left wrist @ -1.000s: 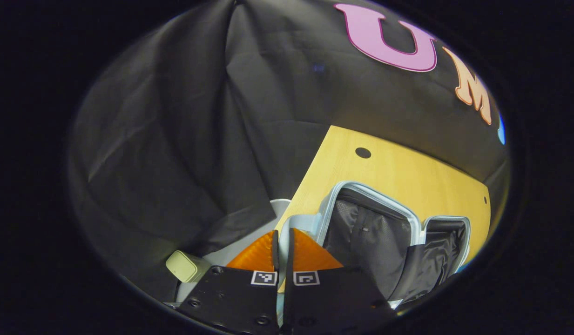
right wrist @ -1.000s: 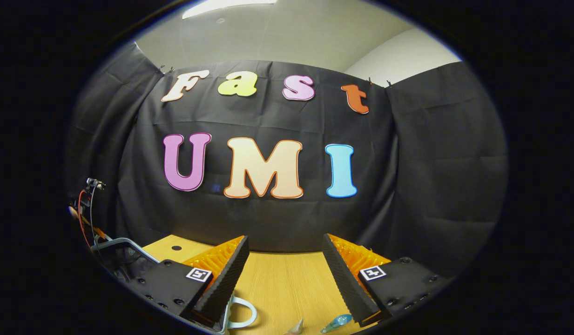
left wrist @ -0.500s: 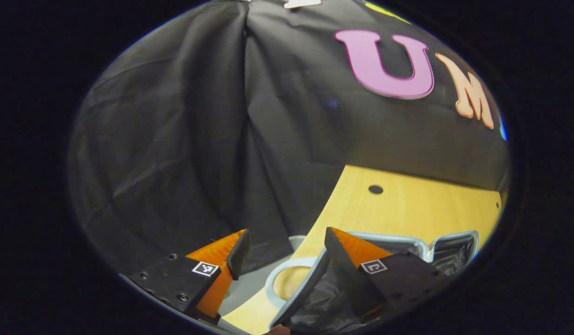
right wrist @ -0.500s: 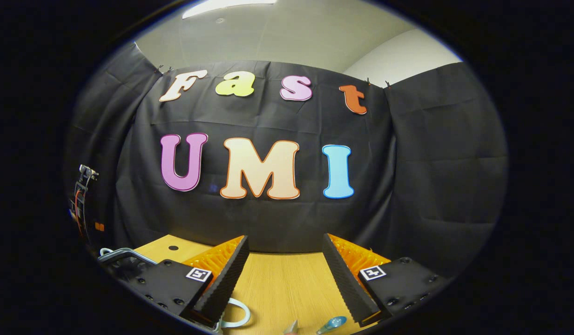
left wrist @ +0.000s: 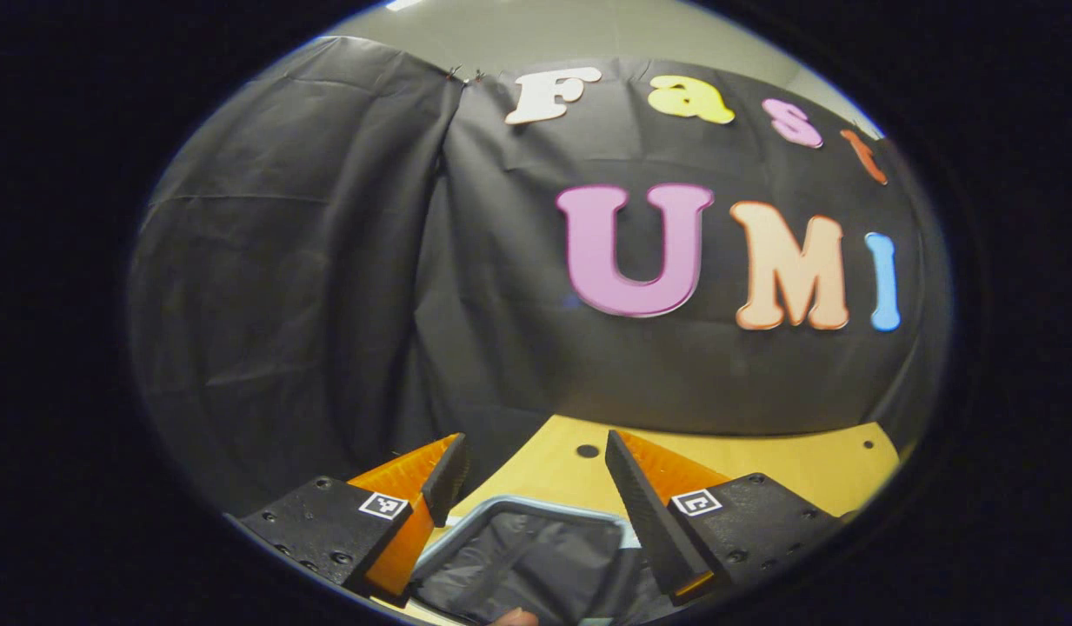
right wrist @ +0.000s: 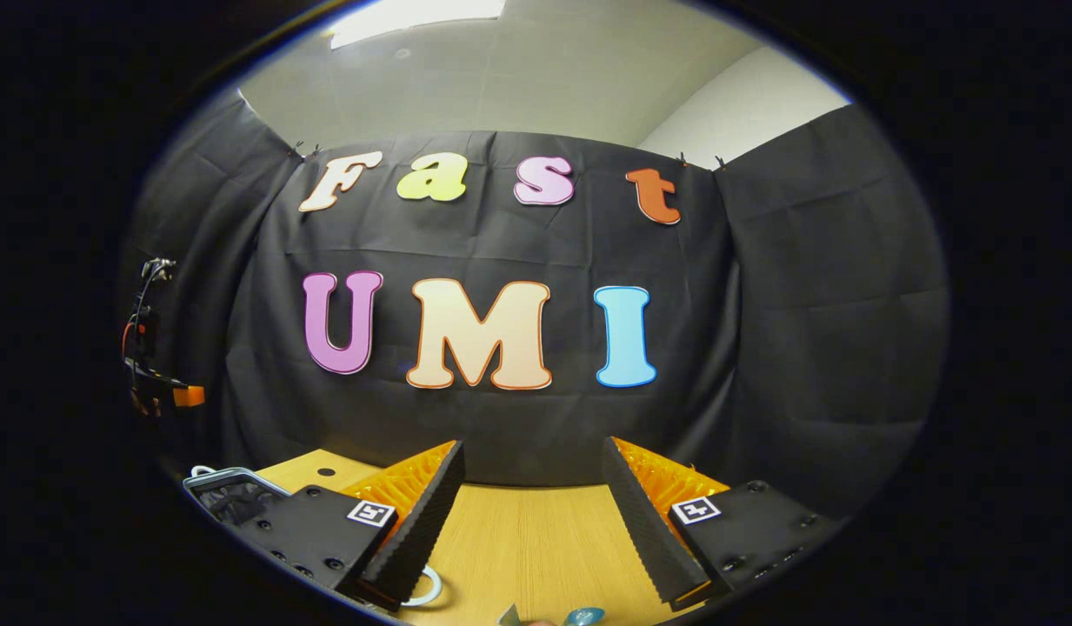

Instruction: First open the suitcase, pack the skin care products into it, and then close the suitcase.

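The suitcase (left wrist: 520,556) lies open on the wooden table (left wrist: 762,465), with dark lining inside a pale rim. My left gripper (left wrist: 533,459) hangs open above its near part, and nothing is between the fingers. A fingertip (left wrist: 514,617) shows at the bottom edge. In the right gripper view the suitcase (right wrist: 227,489) sits low at the far left. My right gripper (right wrist: 531,456) is open and empty over the bare table (right wrist: 527,539). Two small skin care items, a blue one (right wrist: 583,616) and a pale one (right wrist: 509,616), peek in at the bottom edge.
A white ring (right wrist: 429,591) lies on the table beside my right gripper's left finger. A dark device with cables and an orange part (right wrist: 157,365) hangs at the far left, above the suitcase. The black cloth wall closes the table's far side.
My left gripper went from shut to open and tilted up from the suitcase toward the wall. My right gripper stayed open and tilted up slightly.
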Motion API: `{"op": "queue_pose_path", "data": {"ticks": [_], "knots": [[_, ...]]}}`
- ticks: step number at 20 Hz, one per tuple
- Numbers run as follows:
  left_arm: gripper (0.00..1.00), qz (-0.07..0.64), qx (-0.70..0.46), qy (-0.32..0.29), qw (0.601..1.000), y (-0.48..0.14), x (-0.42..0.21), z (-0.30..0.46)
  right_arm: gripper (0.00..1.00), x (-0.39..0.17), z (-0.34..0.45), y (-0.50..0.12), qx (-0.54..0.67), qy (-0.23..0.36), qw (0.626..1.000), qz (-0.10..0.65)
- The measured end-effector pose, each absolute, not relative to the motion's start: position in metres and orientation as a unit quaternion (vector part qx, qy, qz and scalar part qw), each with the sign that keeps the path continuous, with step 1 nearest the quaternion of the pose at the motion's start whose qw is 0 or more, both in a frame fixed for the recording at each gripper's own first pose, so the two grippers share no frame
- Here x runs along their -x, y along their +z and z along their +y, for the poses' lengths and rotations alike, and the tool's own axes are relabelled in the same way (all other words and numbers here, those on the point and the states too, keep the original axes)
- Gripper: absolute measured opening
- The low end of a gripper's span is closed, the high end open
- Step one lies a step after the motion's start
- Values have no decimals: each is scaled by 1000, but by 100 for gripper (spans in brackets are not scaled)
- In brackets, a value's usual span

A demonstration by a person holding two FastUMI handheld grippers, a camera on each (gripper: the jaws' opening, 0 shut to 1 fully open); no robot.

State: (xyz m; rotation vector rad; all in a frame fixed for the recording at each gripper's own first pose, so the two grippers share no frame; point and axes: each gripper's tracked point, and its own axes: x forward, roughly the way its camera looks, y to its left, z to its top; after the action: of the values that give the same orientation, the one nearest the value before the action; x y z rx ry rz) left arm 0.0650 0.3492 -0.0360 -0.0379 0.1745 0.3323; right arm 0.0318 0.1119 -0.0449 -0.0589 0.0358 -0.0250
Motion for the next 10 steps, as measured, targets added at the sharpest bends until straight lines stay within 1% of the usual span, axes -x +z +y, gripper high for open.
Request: {"op": "queue_pose_path", "data": {"ticks": [2, 6, 10], "knots": [[94, 79, 21, 141, 987, -30, -63, 312, 100, -31, 100, -41, 20, -8, 1000, 15], [94, 79, 16, 72, 994, -23, -67, 227, 100, -27, 74, -36, 4, -1, 1000, 11], [93, 93, 22, 15, 995, -41, -55, 147, 99, -21, 51, -38, 4, 8, 1000, 13]]}}
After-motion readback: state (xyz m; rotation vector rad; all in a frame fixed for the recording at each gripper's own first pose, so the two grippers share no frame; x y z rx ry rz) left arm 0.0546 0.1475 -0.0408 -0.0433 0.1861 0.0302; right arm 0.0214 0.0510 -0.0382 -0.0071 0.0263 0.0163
